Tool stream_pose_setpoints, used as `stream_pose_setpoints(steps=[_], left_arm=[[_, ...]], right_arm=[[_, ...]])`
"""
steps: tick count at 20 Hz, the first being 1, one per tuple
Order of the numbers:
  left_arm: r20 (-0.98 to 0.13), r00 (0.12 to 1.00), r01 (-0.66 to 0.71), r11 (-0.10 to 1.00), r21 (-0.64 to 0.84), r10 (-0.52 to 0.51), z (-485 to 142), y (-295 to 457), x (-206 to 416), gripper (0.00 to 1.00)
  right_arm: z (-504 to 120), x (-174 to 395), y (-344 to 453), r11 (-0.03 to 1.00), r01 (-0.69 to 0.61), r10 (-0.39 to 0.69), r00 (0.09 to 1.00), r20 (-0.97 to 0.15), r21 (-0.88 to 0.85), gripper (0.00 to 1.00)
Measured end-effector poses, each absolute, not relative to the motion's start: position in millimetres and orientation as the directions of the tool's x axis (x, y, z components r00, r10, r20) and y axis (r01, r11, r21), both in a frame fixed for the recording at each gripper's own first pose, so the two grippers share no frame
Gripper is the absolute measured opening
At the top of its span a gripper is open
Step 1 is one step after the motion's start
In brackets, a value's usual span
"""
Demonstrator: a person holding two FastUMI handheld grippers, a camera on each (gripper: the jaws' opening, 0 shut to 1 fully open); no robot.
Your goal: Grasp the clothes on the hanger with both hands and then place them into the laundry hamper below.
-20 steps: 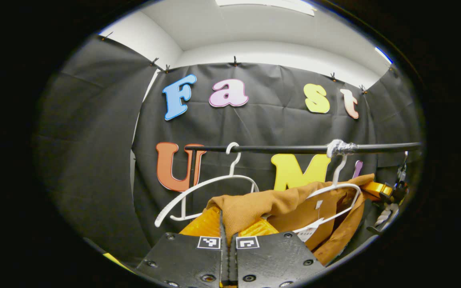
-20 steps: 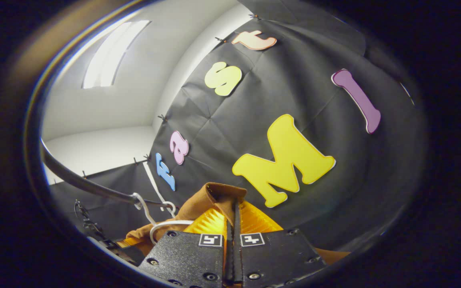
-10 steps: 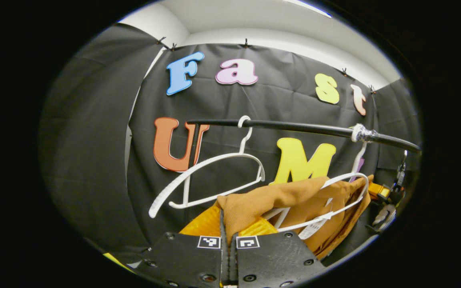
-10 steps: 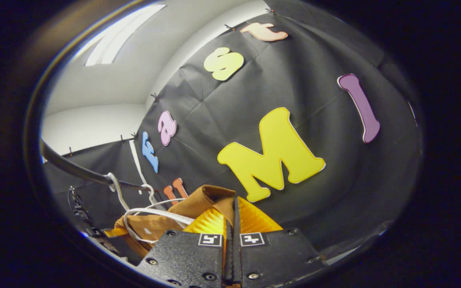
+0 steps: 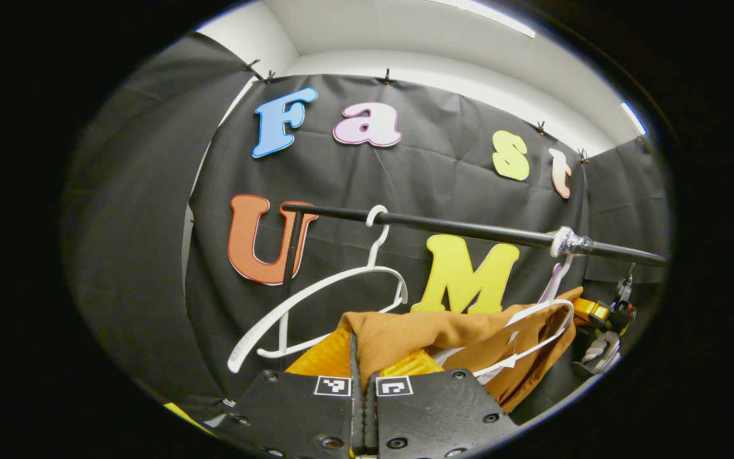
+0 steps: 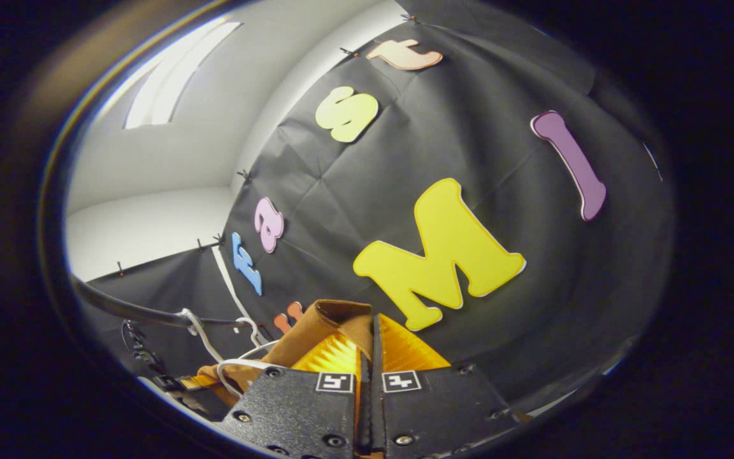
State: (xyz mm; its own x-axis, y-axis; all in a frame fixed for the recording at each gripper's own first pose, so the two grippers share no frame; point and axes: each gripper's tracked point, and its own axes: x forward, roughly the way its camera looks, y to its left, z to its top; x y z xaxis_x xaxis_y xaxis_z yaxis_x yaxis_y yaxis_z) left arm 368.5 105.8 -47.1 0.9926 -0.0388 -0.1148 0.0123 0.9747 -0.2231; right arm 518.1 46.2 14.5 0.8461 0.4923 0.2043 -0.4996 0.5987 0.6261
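The booth is lit evenly from a ceiling light panel (image 6: 169, 76) overhead, which is blown out to white. Straight lines are bent strongly by the fisheye, and the edges are smeared and dimmed.

Left gripper (image 5: 359, 366), right gripper (image 6: 367, 357): textured plates, square coded markers, round screws.
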Motion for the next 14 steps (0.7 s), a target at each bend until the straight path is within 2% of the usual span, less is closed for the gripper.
stream_pose_setpoints(steps=[5, 6, 7, 8, 10, 11, 12, 14], left_arm=[[-0.093, 0.993, 0.058, 0.989, -0.139, -0.071, -32, 101, 371, 0.01], [-0.096, 0.993, 0.061, 0.987, -0.146, -0.075, -31, 101, 373, 0.00], [-0.098, 0.993, 0.052, 0.987, -0.155, -0.068, -31, 104, 375, 0.05], [-0.107, 0.992, 0.042, 0.986, -0.161, -0.059, -34, 107, 375, 0.00], [-0.121, 0.991, 0.032, 0.983, -0.182, -0.054, -44, 111, 375, 0.00], [-0.134, 0.989, 0.028, 0.981, -0.194, -0.055, -50, 112, 375, 0.05], [-0.148, 0.987, 0.026, 0.979, -0.203, -0.057, -57, 114, 376, 0.00], [-0.173, 0.982, 0.033, 0.975, -0.218, -0.071, -71, 112, 376, 0.00]], right_arm=[[27, 526, 33, 0.622, -0.494, 0.457, 0.859, 0.231, 0.608, 0.04], [27, 527, 33, 0.633, -0.489, 0.452, 0.863, 0.227, 0.600, 0.03], [25, 529, 36, 0.642, -0.489, 0.456, 0.863, 0.218, 0.591, 0.03], [20, 527, 38, 0.649, -0.487, 0.461, 0.863, 0.207, 0.584, 0.03], [11, 528, 44, 0.662, -0.490, 0.477, 0.859, 0.186, 0.566, 0.04], [7, 530, 46, 0.665, -0.493, 0.485, 0.856, 0.177, 0.561, 0.03], [1, 532, 49, 0.662, -0.497, 0.499, 0.851, 0.165, 0.562, 0.04], [-16, 541, 51, 0.654, -0.483, 0.510, 0.850, 0.132, 0.582, 0.04]])
